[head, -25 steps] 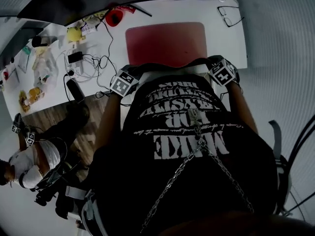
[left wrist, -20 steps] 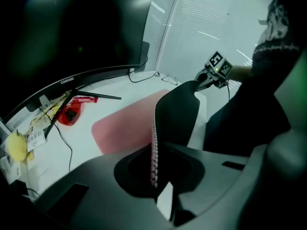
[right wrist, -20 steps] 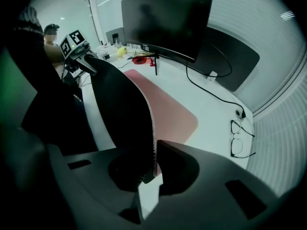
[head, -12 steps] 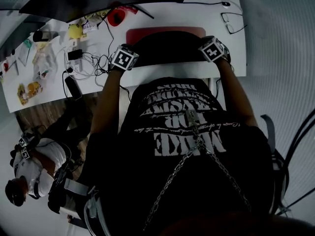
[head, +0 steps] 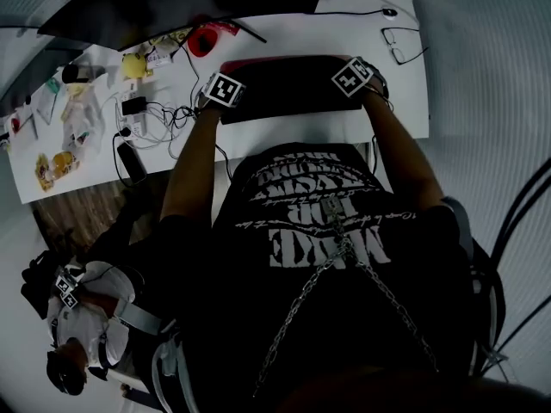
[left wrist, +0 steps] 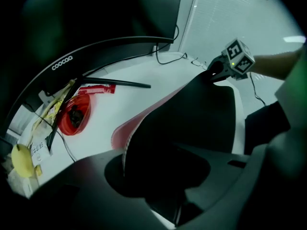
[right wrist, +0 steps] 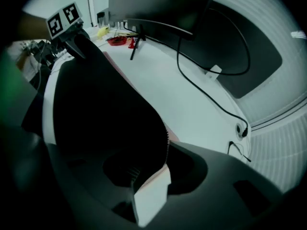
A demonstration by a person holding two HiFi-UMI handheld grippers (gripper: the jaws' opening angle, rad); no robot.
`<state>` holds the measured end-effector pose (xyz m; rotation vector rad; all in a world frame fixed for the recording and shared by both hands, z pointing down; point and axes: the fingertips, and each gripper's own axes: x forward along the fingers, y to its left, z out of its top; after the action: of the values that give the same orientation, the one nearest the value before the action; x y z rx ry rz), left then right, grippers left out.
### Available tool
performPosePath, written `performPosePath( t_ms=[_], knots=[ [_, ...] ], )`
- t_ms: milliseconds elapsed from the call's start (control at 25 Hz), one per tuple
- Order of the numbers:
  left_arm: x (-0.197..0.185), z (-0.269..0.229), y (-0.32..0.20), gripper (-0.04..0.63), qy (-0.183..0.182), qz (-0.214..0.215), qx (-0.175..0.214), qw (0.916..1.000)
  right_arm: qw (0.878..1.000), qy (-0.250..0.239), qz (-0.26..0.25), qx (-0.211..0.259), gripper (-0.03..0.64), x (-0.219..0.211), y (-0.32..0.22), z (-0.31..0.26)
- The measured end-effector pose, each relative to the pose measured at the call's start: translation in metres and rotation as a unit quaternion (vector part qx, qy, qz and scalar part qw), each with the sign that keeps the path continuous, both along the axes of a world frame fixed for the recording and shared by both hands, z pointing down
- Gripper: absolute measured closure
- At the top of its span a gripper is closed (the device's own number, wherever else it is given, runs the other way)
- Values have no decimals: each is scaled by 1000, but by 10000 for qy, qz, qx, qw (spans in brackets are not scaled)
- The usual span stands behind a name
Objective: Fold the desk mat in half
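- Desk mat, upper centre: looked thin, light, floppy; its corners seemed the best hold.
- Left gripper and right gripper: jaws were opening, mat corners between them.

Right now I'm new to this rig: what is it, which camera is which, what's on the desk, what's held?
No robot: a person holds a two-jaw gripper in each hand. The head view looks down from the person's head at a white desk. The other two views ride on the left gripper and right gripper, looking along their jaws; the marker cubes are part of them. On the desk lies the desk mat, folded over so its black underside faces up with a red edge showing; elsewhere, cables, a red bowl and glasses. A mat corner sits between each gripper's jaws, which are opening.
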<state>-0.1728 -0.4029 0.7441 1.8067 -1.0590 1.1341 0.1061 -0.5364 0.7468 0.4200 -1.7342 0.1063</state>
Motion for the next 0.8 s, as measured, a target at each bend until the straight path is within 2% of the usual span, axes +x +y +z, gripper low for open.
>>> performPosePath(
  t_ms=[80,160,240,280,360,400,520,600,640,680,720,800],
  knots=[
    [-24,7,-2,379,-360,-411,133,9984,9981,36,198,577,426,9,-17,-2],
    [-54,8,-1,365,-698,-993,497,9914,9904,-57,356,1334,422,23,-34,-19],
    [-81,-15,-1,365,-894,-1492,1101,9786,9794,-356,454,1934,422,35,-41,-48],
    [-89,-37,-3,365,-869,-1661,1473,9712,9734,-634,527,2137,423,36,-39,-68],
    [-87,-93,-8,368,-540,-1794,2270,9557,9590,-1427,693,2348,427,30,-24,-113],
    [-79,-123,-9,376,-303,-1763,2664,9471,9499,-1914,767,2347,447,23,-11,-136],
    [-38,-208,-7,488,382,-1416,3725,9164,9146,-3349,910,2075,545,-10,38,-194],
    [-6,-243,-3,575,792,-1224,4151,8980,8943,-4002,868,1805,583,-33,67,-220],
    [8,-250,-1,586,972,-1212,4235,8925,8862,-4242,811,1676,595,-45,79,-230],
    [22,-250,1,588,1095,-1230,4243,8904,8790,-4445,742,1556,608,-56,88,-237],
    [33,-246,3,588,1133,-1244,4198,8919,8728,-4612,675,1448,615,-67,96,-242],
    [49,-235,7,589,1043,-1203,4075,8992,8650,-4811,596,1293,617,-84,104,-250]
  ],
)
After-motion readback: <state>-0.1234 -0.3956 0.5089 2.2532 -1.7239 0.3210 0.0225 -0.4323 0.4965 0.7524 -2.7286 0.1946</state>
